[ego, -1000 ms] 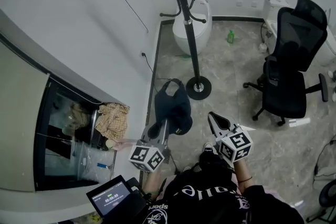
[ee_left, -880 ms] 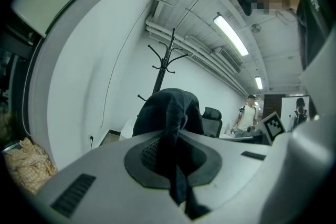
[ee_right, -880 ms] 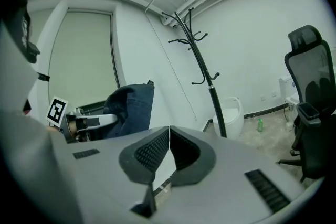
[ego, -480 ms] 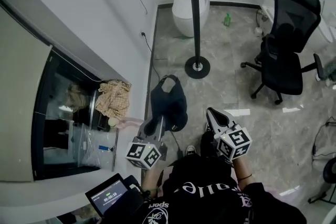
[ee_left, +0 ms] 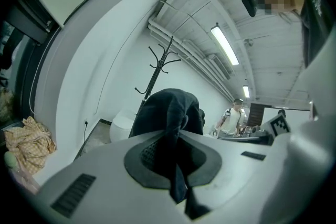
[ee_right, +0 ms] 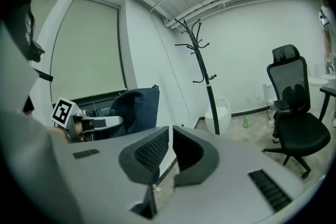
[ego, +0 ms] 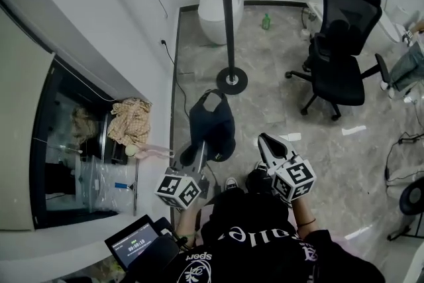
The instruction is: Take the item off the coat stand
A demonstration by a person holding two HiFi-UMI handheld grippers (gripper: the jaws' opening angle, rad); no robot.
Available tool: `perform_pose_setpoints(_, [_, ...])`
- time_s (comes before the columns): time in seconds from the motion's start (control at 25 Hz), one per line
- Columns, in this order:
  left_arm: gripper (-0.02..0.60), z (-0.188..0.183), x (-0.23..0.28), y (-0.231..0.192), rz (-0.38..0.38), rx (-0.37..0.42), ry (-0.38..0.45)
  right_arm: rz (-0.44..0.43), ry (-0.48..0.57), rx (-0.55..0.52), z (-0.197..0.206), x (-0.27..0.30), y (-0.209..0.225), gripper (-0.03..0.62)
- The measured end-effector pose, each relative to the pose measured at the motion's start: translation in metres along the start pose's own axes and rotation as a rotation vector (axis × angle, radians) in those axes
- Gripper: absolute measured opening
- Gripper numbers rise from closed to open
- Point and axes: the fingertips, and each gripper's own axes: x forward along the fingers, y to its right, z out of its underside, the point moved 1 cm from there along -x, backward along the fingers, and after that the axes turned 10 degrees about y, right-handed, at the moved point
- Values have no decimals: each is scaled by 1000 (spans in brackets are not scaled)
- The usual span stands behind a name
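Note:
A dark cloth bag (ego: pixel 213 124) hangs by its strap from my left gripper (ego: pixel 201 150), which is shut on the strap. The left gripper view shows the bag (ee_left: pixel 169 110) bunched right over the closed pads of that gripper (ee_left: pixel 174 157). The black coat stand (ego: pixel 227 10) rises bare on the floor well beyond the bag, its round base (ego: pixel 232 81) apart from it. My right gripper (ego: pixel 266 141) is to the right of the bag with its jaws together and nothing in them (ee_right: pixel 169 150). In that gripper's view the bag (ee_right: pixel 134 108) is at the left and the stand (ee_right: pixel 202 60) ahead.
A black office chair (ego: pixel 341 43) stands at the right. A white round bin (ego: pixel 212 10) and a green bottle (ego: pixel 265 22) are by the far wall. A checked cloth (ego: pixel 129 122) lies on the dark ledge at left. Someone's legs (ego: pixel 407 63) show at the right edge.
The coat stand and chair have slid farther away and up in the head view. The bag stays hanging from the left gripper, and both grippers keep their pose.

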Motion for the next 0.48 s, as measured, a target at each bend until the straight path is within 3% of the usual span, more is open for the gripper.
perform_pose_setpoints(0.48, [12, 19, -4, 63, 25, 3, -6, -46, 14, -16, -6, -48, 12, 18])
